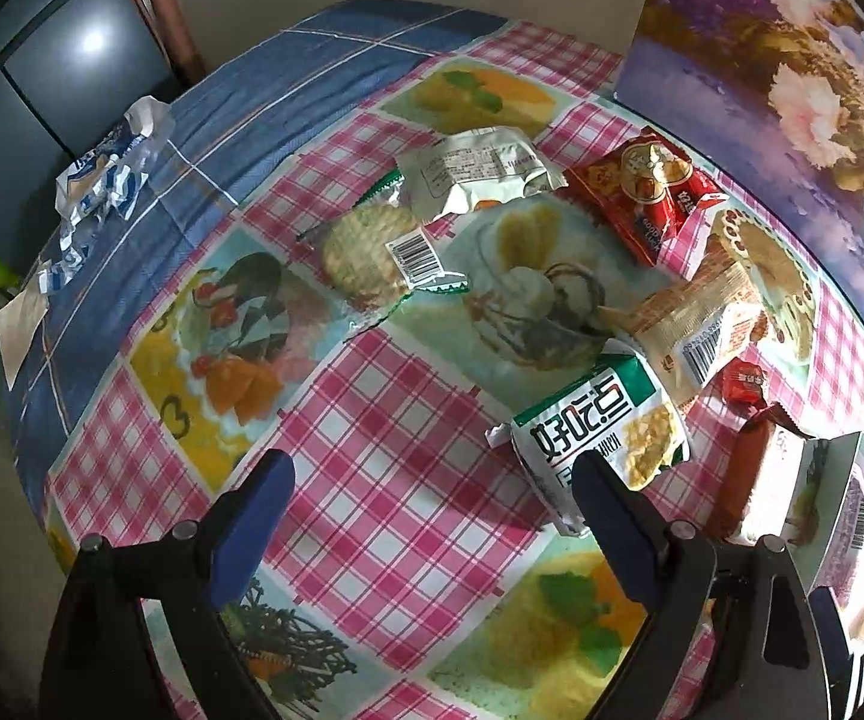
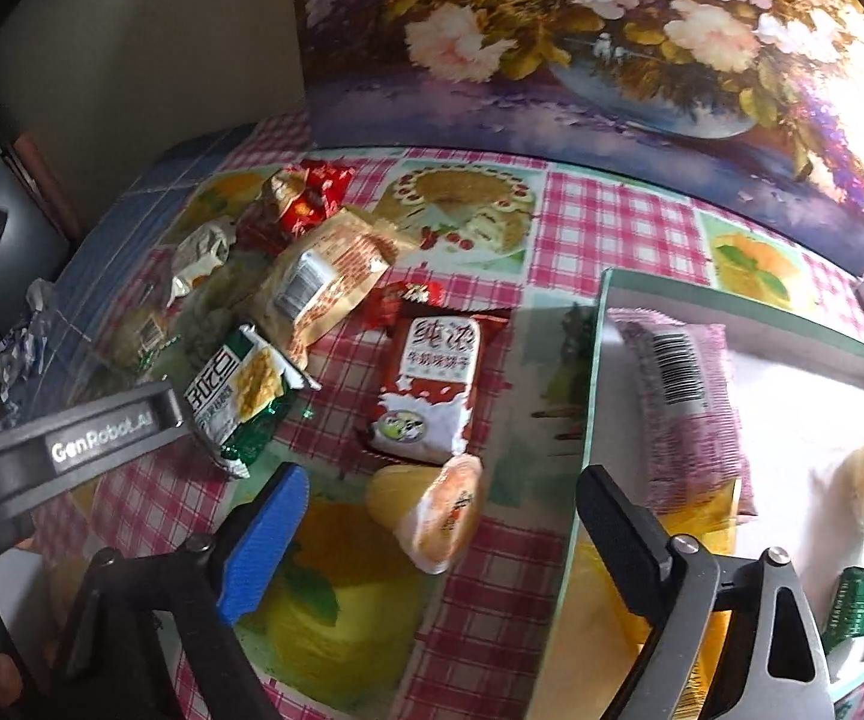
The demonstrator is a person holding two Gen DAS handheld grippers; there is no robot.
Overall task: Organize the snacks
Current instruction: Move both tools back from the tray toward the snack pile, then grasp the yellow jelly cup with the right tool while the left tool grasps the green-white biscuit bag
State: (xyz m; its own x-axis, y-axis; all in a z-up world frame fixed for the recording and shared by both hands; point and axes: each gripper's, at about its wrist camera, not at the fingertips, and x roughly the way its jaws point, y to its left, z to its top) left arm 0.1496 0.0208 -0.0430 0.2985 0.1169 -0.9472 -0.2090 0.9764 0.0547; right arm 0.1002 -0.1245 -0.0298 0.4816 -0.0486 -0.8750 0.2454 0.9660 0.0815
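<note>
My left gripper (image 1: 432, 516) is spread wide over bare tablecloth (image 1: 384, 420), with open cloth running to 12 o'clock. The green packet (image 1: 600, 438) touches its right finger at 2 o'clock, and more packets crowd behind it. My right gripper (image 2: 441, 516), also spread, has the jelly cup (image 2: 438, 510) between its fingers and the red packet (image 2: 432, 384) at 12. The box (image 2: 600, 396) wall blocks 2 o'clock; bare cloth lies beyond at 12.

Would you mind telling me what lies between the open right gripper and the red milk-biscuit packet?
In the right wrist view, a jelly cup lies on its side between the right gripper and the red packet, on the tablecloth.
</note>
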